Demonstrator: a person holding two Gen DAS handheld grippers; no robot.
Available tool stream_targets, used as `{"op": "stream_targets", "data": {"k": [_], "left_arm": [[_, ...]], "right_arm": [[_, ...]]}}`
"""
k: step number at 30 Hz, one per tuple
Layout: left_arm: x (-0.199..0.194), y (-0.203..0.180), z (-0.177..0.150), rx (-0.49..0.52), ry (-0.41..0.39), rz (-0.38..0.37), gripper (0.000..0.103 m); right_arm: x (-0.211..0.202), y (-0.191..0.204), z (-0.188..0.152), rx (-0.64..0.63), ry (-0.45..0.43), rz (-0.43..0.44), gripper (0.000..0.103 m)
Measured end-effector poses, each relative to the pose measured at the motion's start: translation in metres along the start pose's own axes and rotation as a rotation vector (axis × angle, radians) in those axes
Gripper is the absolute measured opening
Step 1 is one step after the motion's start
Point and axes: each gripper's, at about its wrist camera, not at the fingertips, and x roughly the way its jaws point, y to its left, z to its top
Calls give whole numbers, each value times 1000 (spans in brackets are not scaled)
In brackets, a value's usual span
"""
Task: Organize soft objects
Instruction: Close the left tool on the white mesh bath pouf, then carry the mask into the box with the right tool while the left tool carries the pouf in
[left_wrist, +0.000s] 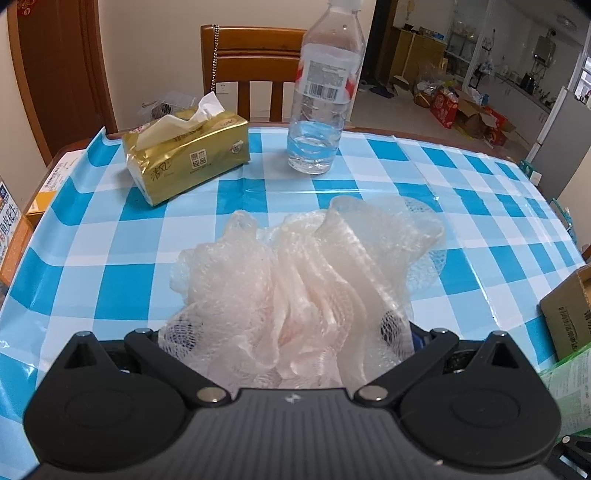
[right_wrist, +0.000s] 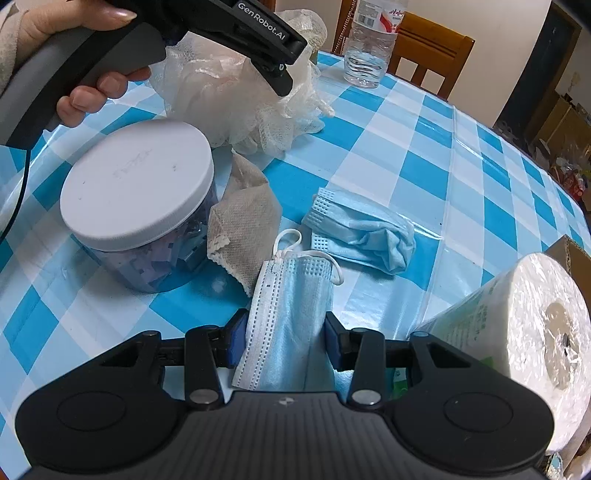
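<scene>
Both of my grippers have something soft in them. Low in the middle of the left wrist view, my left gripper (left_wrist: 288, 328) squeezes a puffy white mesh bath ball (left_wrist: 295, 280), and the mesh hides the pads. From the right wrist camera I see that same gripper at the upper left of the frame, with my hand (right_wrist: 99, 88) around its grey handle, and the bath ball rests on the blue and white checked tablecloth (right_wrist: 424, 155).

Low in the middle of the right wrist view, my right gripper (right_wrist: 284, 341) is closed partway on a blue face mask (right_wrist: 291, 314). Both blue pads touch its sides. A second, crumpled blue mask (right_wrist: 365, 232) lies just above it on the cloth, apart from it. A beige cloth (right_wrist: 243, 218) lies left of the masks and touches a clear jar with a white lid (right_wrist: 136, 184). A big paper roll (right_wrist: 535, 328) fills the lower right.

In the left wrist view, a gold tissue pack (left_wrist: 188, 155) sits at the upper left, and a water bottle (left_wrist: 325, 92) stands at the top middle. A wooden chair (left_wrist: 255, 70) is behind them.
</scene>
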Motion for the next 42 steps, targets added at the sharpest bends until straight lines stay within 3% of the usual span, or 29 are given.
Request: {"op": "stream_targets", "data": {"k": [4,11,18,32,42], "left_arm": [[-2,1,-1,-12,-3,-28,85],[-11,2,-2,-5,-15,-55,57],[-24,-1,0,37,-39,-61,41],[-51,-10,6,115,-53,-71,30],[-80,-16,12,162,-67,-98,29]], "right_arm": [[-2,1,-1,4,-3,-10,47],[-10,0,0,19,-16,-13,33],[-21,-3,0,29,-34,-18,26],[-39,-8,-7,43,-53,-18,21],[-57,-10,-12,32,-62,0,21]]}}
